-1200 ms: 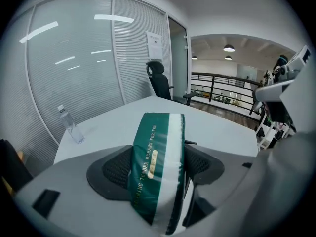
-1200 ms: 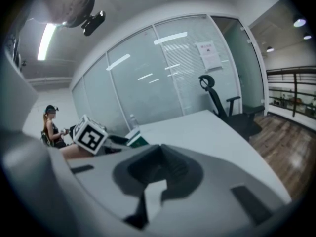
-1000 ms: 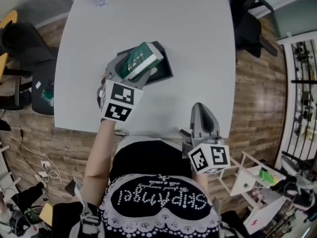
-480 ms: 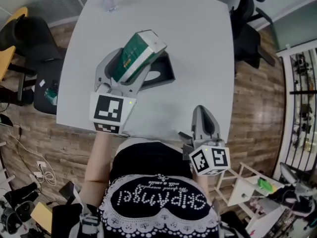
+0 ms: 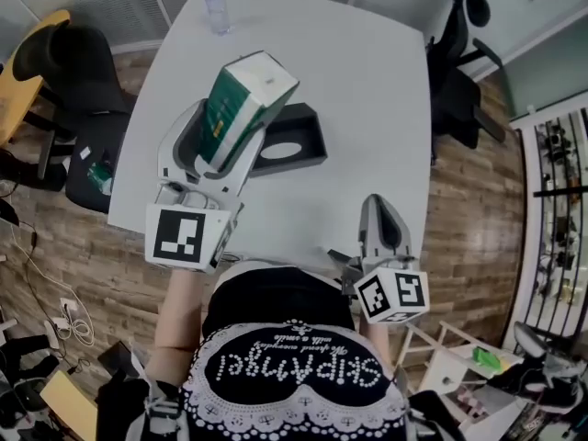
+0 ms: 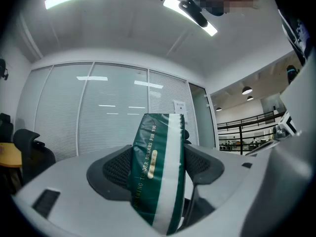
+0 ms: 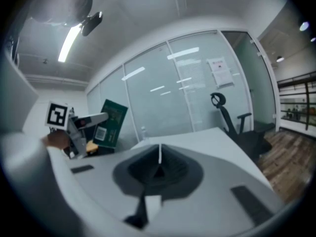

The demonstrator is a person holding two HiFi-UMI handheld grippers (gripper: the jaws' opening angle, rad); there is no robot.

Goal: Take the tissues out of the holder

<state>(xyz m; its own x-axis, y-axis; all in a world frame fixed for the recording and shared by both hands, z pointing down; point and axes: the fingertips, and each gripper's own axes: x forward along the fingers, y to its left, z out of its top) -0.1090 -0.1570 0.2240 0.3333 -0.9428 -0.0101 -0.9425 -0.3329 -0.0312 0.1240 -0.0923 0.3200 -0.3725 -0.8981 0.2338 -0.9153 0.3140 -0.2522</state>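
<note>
My left hand-held gripper [image 5: 226, 125] grips the tissue pack [image 5: 246, 95], its long axis tilted, above the holder [image 5: 308, 147]; my right hand-held gripper [image 5: 379, 212], nearer me, is closed and empty.

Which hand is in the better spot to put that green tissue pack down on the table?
Left, probably: the left gripper clamps the tissue pack above the black holder. The right gripper is shut and empty at the table's near edge.

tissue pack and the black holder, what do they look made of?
Tissue pack: thin glossy plastic film, likely; it creases and shines where the left gripper clamps it. Holder: rigid matte black, probably plastic, maybe leatherette; flat faces, sharp edges, no glare.
</note>
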